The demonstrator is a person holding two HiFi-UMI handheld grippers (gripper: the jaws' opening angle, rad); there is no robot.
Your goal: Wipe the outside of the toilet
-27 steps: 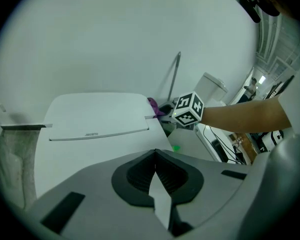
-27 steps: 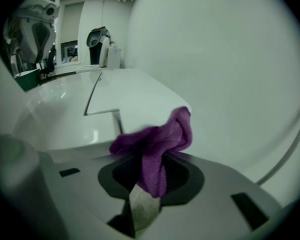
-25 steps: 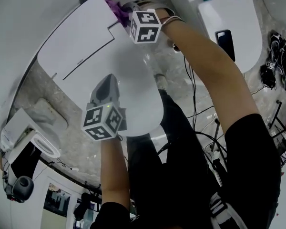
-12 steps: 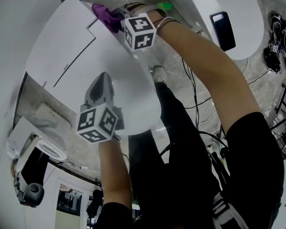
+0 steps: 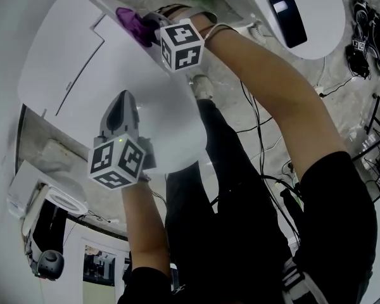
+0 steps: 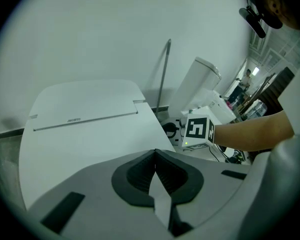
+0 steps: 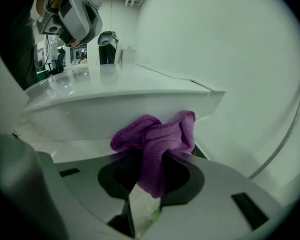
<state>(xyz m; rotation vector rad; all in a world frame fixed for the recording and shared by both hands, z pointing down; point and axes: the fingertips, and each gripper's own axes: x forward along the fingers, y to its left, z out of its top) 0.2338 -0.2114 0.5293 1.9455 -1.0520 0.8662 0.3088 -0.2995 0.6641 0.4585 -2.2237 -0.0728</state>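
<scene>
head cam mostly gets the closed lid of the toilet (image 5: pixel 107 68) from above, so the bowl and base are hidden under it, and the far corner of the toilet is cut off at the top of the shot. the right gripper (image 5: pixel 151 25) is largely tucked behind its own marker cube there, and both hands are covered by the cubes, so you only see forearms. the right arm is stretched out long and nearly straight, reaching past the right side of the toilet toward its back end. the left arm comes straight up from below, with the left gripper (image 5: pixel 119 105) over the front half of the lid; can't tell if it's actually touching the lid. its claw is pressed together with nothing in it. the right claw is pinching a bunched purple cloth (image 7: pixel 157 139), which sits up against the white side of the toilet just under the lid's rim, near the back corner. off to the right, another white lid (image 5: pixel 316 33) has a dark phone (image 5: pixel 286 10) lying on it.
</scene>
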